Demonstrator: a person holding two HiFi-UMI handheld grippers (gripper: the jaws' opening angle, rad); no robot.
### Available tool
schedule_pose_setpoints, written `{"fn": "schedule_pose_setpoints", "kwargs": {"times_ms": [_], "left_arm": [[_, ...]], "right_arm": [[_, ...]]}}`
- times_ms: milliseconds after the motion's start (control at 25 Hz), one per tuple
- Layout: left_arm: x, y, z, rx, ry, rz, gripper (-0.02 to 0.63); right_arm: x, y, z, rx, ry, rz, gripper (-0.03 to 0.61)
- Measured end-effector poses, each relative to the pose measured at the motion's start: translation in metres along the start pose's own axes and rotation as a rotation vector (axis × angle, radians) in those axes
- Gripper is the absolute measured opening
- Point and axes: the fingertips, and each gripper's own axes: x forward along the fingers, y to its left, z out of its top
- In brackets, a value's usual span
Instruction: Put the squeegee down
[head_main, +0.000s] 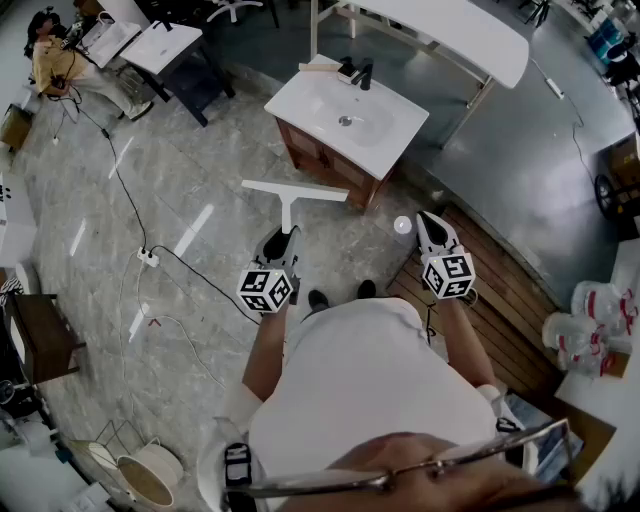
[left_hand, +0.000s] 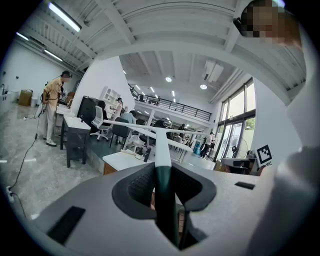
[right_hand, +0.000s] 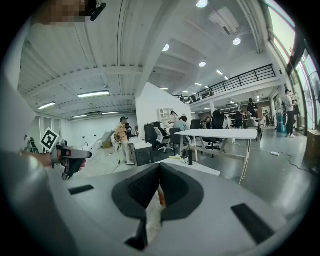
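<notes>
Left claw (left_hand: 162, 174): clamped on the squeegee (left_hand: 161, 145); dark pads pressed against both sides of its handle; aimed slightly below level.
Grip zone: dark green part of the handle inside the jaws; white part running straight out past the tips.
Squeegee position: carried in the air above the floor (head_main: 190, 190), not set down; white blade crosswise at the far end, forming a T; no contact with anything but the left claw.
Right claw (right_hand: 158, 172): closed tip to tip, nothing gripped; held beside the left claw, well apart from it.
Marker cubes (head_main: 267, 290): one at the rear of each claw, nearest the body.
Tabletop (head_main: 390, 140): white, with a sunken basin, on a wooden cabinet; just beyond the blade in the head view, apart from it.
Faucet (head_main: 364, 74): black, upright at the tabletop's far edge.
Floor zones: grey marble tiles below the left claw; wooden decking (head_main: 500, 300) below the right claw.
Power strip (head_main: 148, 258): white, on the tiles left of the left claw, black cable attached.
</notes>
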Motion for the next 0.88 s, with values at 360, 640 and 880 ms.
{"fn": "schedule_pose_setpoints", "kwargs": {"times_ms": [360, 640, 880], "left_arm": [[0.002, -0.003, -0.001, 0.001, 0.001, 0.001, 0.094], [0.006, -0.01, -0.005, 0.001, 0.011, 0.012, 0.094], [0.012, -0.019, -0.011, -0.001, 0.023, 0.025, 0.094]], "right_arm": [[-0.002, -0.003, 0.004, -0.006, -0.006, 0.003, 0.005], [-0.002, -0.011, 0.001, 0.017, -0.003, 0.02, 0.005], [-0.003, -0.022, -0.006, 0.037, 0.012, 0.033, 0.005]]}}
